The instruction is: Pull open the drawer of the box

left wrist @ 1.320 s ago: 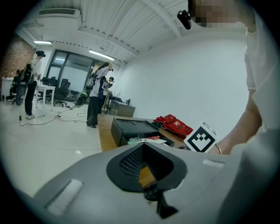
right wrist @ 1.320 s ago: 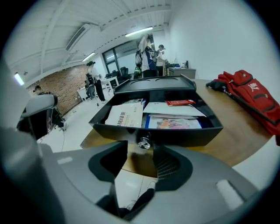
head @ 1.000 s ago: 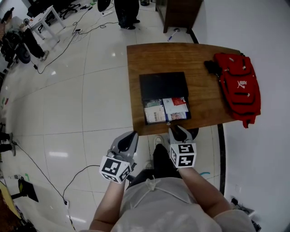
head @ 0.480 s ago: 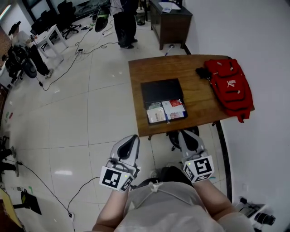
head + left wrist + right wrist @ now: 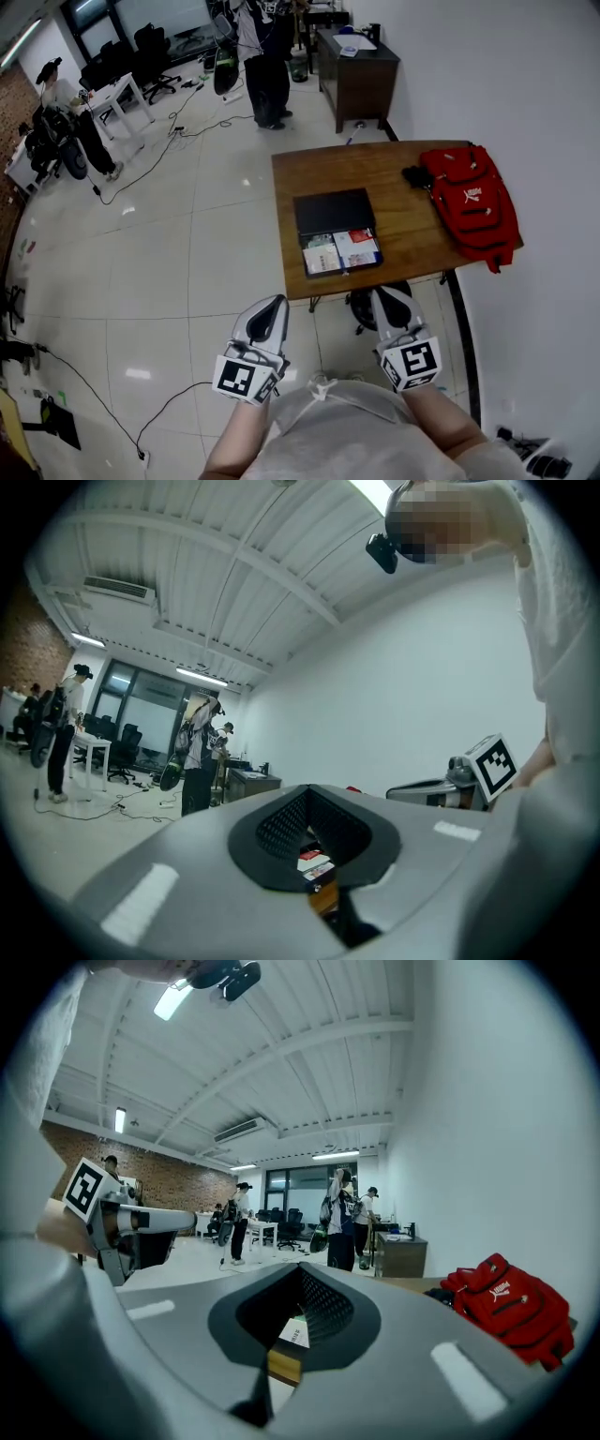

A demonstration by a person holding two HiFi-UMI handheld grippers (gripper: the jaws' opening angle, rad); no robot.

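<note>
A black box [image 5: 333, 212] lies on the wooden table [image 5: 403, 178], its drawer [image 5: 342, 251] pulled out toward me with printed cards inside. Both grippers hang near my body, well short of the table's near edge. My left gripper [image 5: 272, 305] is shut and holds nothing; in the left gripper view its tips [image 5: 309, 794] meet, and the drawer [image 5: 314, 860] shows through the gap behind them. My right gripper [image 5: 384, 298] is shut too and holds nothing; in its own view its tips [image 5: 302, 1267] point at the table.
A red backpack [image 5: 472, 204] lies on the table's right side, against the white wall. A dark round object [image 5: 361, 305] sits under the table's near edge. Farther off stand a dark cabinet [image 5: 354, 61], a person [image 5: 267, 56], white desks and floor cables.
Both grippers have drawn back from the table toward my body. The right gripper, at the drawer's front a second ago, is now clear of it. The drawer stays open.
</note>
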